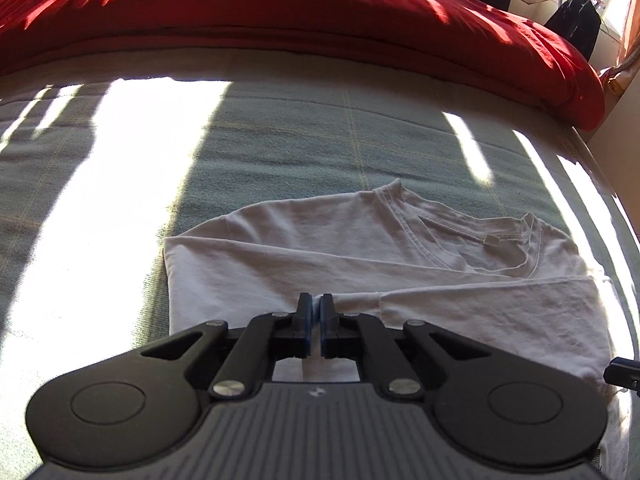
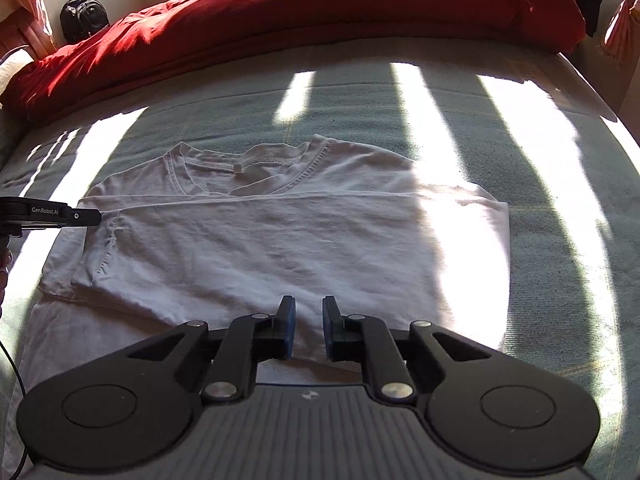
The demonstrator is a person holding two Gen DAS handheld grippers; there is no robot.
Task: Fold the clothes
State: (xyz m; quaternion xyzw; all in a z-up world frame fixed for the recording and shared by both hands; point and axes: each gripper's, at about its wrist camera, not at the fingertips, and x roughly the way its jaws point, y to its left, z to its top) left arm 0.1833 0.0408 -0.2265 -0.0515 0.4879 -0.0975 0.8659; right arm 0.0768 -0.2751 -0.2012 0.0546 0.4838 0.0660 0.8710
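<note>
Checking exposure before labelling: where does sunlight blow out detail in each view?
Left wrist view: a blown-out band on the bedspread left of the white T-shirt. Right wrist view: glare washes out the shirt's right part; stripes cross the bedspread.

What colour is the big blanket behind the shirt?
Red. The blanket lies bunched along the far side of the bed, clearest in the right wrist view.

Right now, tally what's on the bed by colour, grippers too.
White: 1, T-shirt
Red: 1, duvet
Black: 2, left gripper, shut on the T-shirt's edge, and right gripper, jaws a little apart over the T-shirt
Total: 4
</note>
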